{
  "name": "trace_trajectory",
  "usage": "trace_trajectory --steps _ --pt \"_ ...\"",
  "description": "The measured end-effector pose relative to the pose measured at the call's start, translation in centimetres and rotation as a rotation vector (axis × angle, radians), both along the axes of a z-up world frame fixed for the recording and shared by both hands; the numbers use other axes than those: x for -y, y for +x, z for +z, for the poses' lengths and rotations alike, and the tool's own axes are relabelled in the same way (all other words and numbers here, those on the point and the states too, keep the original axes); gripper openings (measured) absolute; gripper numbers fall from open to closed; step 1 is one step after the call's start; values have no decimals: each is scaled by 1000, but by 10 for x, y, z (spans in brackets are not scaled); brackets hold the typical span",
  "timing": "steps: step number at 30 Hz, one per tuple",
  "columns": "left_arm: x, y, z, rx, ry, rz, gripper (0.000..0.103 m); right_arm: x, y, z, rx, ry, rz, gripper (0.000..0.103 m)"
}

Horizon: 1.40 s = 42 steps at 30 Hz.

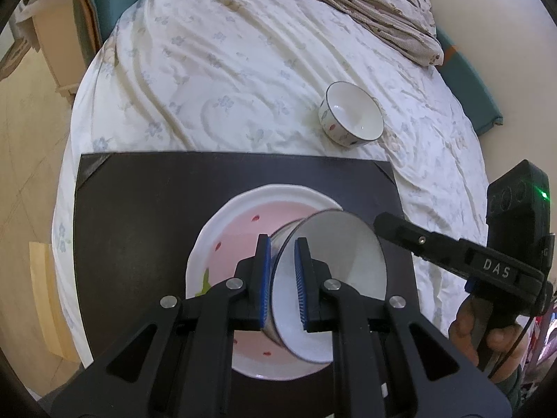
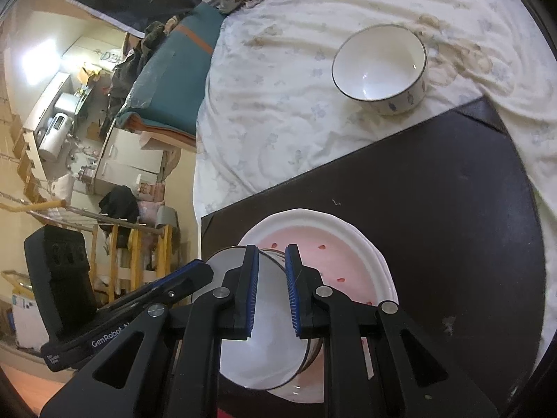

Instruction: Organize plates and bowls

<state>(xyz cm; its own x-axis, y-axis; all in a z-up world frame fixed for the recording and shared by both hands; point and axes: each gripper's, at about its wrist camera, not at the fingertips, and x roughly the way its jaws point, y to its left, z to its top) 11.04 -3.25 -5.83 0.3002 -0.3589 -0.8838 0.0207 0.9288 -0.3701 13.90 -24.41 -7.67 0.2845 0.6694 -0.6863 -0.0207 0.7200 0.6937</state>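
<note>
A white bowl [image 1: 327, 278] sat tilted on its side on the pink plate [image 1: 243, 223], which lay on a dark board [image 1: 139, 209] near the foot edge of the bed [image 1: 209, 69]. The left gripper [image 1: 282, 271] was clamped on the bowl's rim, one pad outside the wall and one inside. The right gripper [image 2: 271, 289] gripped the same rim from the opposite side, its jaws likewise closed across the wall. The bowl's opening faced sideways and slightly up, so its axis ran roughly level across the plate rather than upright. Righting it appeared to call for rotating both hands together until the base met the plate. A second bowl [image 1: 351, 118], dark-rimmed with small printed figures, stood upright on the sheet just beyond the board's far right corner, well apart from both grippers. In the right wrist view it lay ahead and to the right, probably nearer the right hand and likely the next piece to be stacked.
</note>
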Motion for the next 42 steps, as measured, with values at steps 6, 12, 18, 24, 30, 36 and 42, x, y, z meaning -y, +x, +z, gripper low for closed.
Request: trace_trajectory --steps 6,12,18,24,30,36,42 --pt "-1 0 -8 -20 11 -1 13 2 -5 1 -2 -6 -7 19" --pt "0 -1 -12 -19 29 -13 13 1 -6 4 9 -7 -10 19" --pt "-3 -4 -14 -26 32 1 13 2 -11 6 10 -27 -9 19" --pt "-4 -4 -14 -21 16 2 13 -1 -16 5 2 -58 13 19" --pt "-5 0 -14 -26 2 8 13 2 -18 -4 -16 -49 -21 19" --pt "-4 -3 -11 -13 10 4 13 4 -18 -7 -27 -34 -26 19" --pt "8 -13 4 41 73 -33 24 7 -24 6 9 -87 -36 19"
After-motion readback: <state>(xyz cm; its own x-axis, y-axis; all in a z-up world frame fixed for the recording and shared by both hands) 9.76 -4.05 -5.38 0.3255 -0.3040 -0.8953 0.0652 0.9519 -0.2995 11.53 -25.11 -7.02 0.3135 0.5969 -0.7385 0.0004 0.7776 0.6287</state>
